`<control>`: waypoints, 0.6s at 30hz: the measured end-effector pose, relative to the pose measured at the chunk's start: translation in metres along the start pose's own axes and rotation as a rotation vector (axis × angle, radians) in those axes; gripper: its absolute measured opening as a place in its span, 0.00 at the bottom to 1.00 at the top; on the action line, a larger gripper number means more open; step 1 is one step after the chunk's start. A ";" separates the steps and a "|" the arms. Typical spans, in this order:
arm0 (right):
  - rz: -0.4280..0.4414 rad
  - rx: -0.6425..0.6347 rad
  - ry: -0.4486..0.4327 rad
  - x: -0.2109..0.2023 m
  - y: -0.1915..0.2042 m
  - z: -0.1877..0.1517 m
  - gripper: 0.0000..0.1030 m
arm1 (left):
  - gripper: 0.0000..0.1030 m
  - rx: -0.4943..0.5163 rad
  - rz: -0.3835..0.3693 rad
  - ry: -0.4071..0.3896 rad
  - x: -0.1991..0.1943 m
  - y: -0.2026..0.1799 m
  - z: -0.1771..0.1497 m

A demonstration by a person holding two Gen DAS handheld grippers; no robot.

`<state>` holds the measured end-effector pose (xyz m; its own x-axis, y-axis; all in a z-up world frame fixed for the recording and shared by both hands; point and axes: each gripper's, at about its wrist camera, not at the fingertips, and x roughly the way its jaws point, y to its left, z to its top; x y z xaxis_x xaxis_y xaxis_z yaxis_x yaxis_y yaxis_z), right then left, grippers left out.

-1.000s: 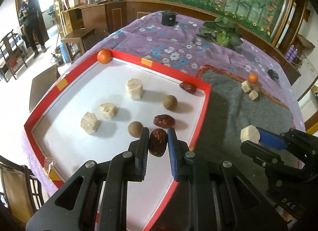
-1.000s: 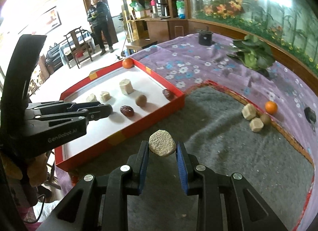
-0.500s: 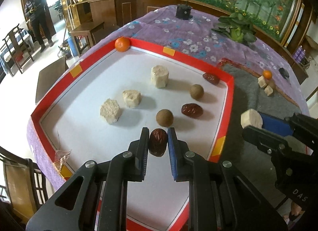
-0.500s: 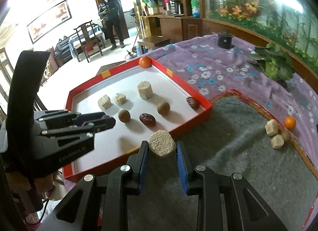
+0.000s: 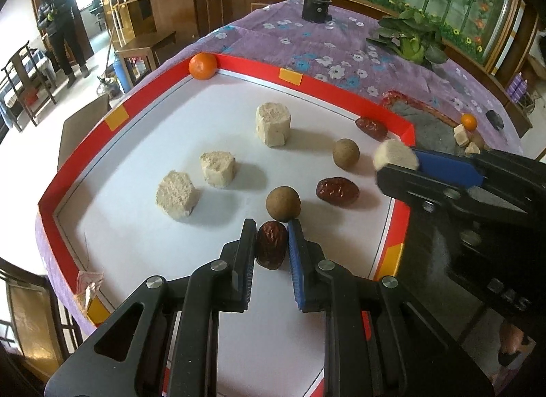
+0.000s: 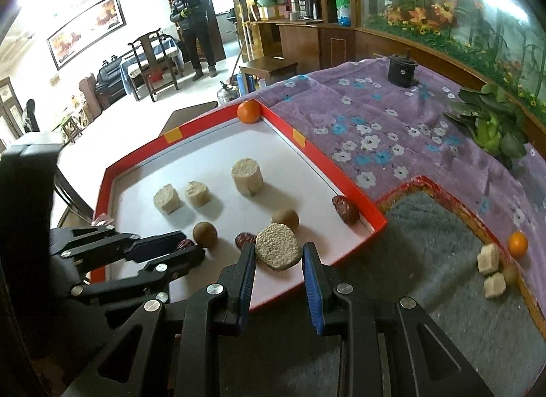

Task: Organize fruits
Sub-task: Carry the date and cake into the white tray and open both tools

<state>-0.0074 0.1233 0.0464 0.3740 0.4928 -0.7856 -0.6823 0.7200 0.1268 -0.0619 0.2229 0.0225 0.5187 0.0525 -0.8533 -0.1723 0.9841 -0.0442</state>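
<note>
Red date point(image 5: 271, 244) pinched between left gripper point(image 5: 272, 243) fingers, now low over white floor of red tray point(image 5: 344, 91), just beside a brown round fruit point(image 5: 283, 203); a second ago hung back near tray's front edge. Pale hexagonal chunk point(image 6: 278, 246) clamped in right gripper point(image 6: 279, 253), carried in from over grey mat point(image 6: 426, 246) to above tray's near rim. Both pieces likely about to be set down among sorted ones: three pale chunks left, dates and brown fruits right. Still on mat: two chunks, an orange point(image 6: 517, 244).
</note>
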 end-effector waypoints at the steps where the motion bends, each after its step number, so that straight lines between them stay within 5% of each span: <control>1: -0.002 0.006 0.005 0.003 -0.002 0.001 0.26 | 0.17 0.000 0.001 0.002 0.001 0.000 0.001; 13: -0.009 0.015 0.028 0.032 -0.005 0.012 0.26 | 0.18 0.021 0.040 -0.004 0.007 -0.005 0.007; 18: 0.020 0.057 0.030 0.030 -0.011 0.010 0.26 | 0.29 0.026 0.080 -0.012 0.008 -0.007 0.007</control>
<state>0.0171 0.1351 0.0274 0.3416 0.4931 -0.8001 -0.6525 0.7372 0.1757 -0.0509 0.2179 0.0194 0.5142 0.1329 -0.8473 -0.1920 0.9807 0.0373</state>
